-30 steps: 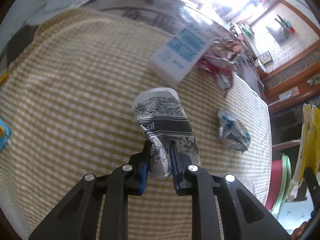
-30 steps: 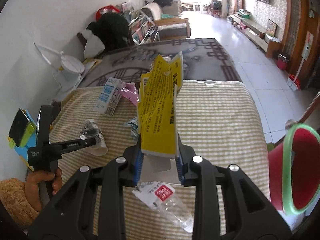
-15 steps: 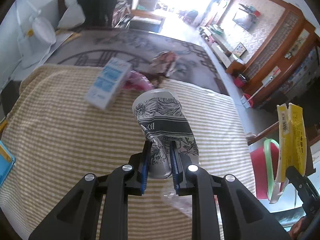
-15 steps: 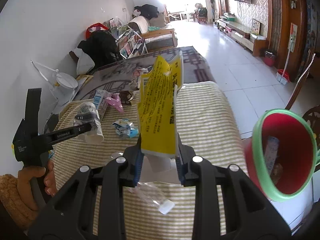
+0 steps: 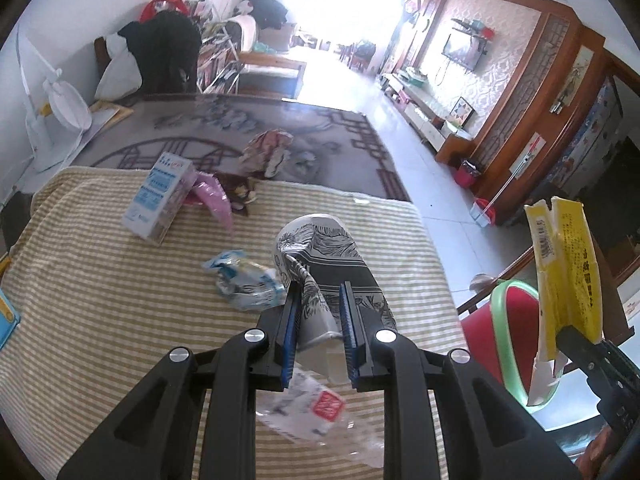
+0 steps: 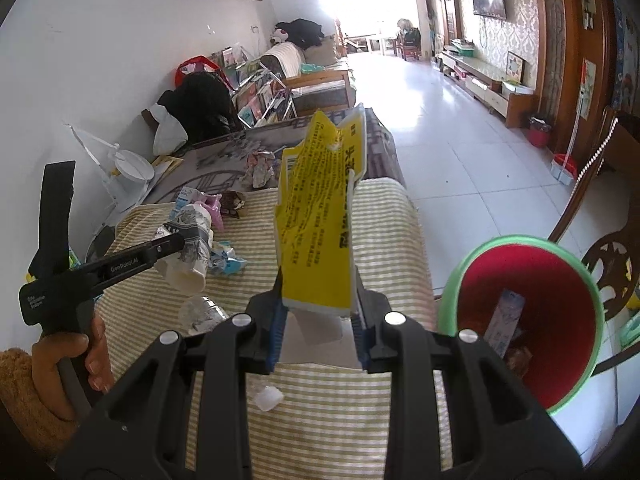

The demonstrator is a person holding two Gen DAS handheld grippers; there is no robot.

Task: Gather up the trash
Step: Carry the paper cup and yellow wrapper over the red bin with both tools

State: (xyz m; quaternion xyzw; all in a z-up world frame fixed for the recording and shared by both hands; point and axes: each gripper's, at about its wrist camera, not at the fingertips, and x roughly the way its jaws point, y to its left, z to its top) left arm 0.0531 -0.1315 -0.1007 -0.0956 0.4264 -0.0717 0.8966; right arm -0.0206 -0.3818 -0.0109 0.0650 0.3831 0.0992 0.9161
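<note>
Carry step. My left gripper (image 5: 318,326) is clamped on the crushed paper cup (image 5: 320,256), my right gripper (image 6: 318,320) on the torn yellow carton (image 6: 320,216), both above the bed's right edge. Next: swing over the red bin (image 6: 560,364) (beside that edge) and release.

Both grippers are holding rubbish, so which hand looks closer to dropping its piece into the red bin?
Right. The right gripper with the yellow carton sits beside the red bin, at the table edge. The left gripper, holding the paper cup, is farther off, over the table.
</note>
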